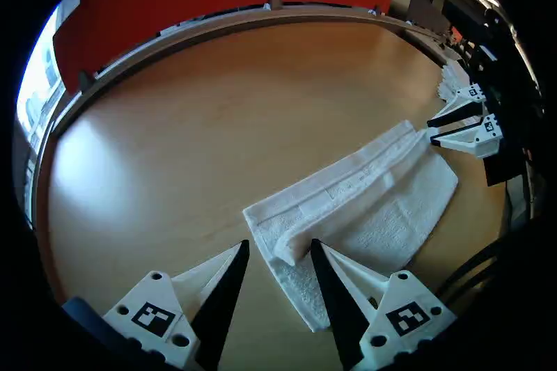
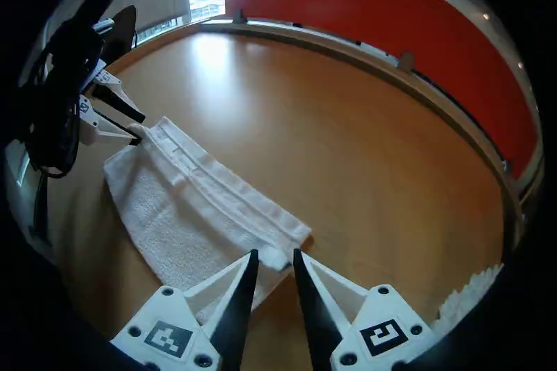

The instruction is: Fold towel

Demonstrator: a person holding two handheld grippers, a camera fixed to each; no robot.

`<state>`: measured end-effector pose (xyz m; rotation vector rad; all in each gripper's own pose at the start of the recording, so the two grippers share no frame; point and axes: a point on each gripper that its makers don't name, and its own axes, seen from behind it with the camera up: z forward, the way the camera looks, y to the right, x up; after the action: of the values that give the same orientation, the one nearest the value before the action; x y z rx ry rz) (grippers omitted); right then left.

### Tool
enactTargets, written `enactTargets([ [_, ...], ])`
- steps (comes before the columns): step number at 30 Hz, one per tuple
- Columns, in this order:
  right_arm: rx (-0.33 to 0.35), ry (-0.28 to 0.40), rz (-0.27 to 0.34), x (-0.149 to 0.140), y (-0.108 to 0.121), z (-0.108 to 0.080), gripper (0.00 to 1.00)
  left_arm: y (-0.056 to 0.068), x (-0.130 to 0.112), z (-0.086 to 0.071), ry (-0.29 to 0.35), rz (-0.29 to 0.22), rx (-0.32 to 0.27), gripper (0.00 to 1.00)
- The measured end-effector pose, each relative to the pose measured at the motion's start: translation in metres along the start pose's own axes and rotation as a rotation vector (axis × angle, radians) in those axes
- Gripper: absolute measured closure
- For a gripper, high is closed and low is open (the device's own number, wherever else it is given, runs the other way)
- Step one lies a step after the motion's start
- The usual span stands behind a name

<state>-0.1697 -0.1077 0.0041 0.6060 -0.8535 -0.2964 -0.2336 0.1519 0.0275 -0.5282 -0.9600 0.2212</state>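
Note:
A white towel lies on the wooden table, folded lengthwise into a long band with a thicker rolled edge. My left gripper stands open over its near end, and the rolled edge lies between the fingers, touching only the right one. In the right gripper view the same towel runs away to the upper left. My right gripper is narrowed onto the near corner of the band, and both fingers press it. Each gripper appears at the towel's far end in the other's view: the right gripper and the left gripper.
The wooden table has a raised curved rim at the back, with a red panel behind it. Another white cloth lies at the table's edge near the right gripper. Dark cables hang by the left gripper's hand.

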Motion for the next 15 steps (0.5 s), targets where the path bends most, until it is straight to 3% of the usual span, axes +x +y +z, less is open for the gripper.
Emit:
enactTargets([
  [4,-0.018,0.001,-0.001,0.001,0.004,0.001,0.49,-0.004,0.002,-0.001,0.004,-0.006,0.016,0.32],
  [6,-0.028,0.004,-0.003,0.002,0.007,0.001,0.38,-0.006,0.003,-0.002,0.007,-0.010,0.025,0.31],
  [10,-0.047,0.013,-0.009,0.004,0.011,0.000,0.27,-0.008,0.005,-0.005,0.011,-0.025,0.029,0.17],
  [12,-0.054,0.019,-0.013,0.005,0.013,0.000,0.16,-0.009,0.006,-0.007,0.015,-0.033,0.030,0.09],
  [15,-0.060,0.025,-0.016,0.007,0.014,-0.002,0.09,-0.012,0.007,-0.010,0.022,-0.041,0.035,0.04],
])
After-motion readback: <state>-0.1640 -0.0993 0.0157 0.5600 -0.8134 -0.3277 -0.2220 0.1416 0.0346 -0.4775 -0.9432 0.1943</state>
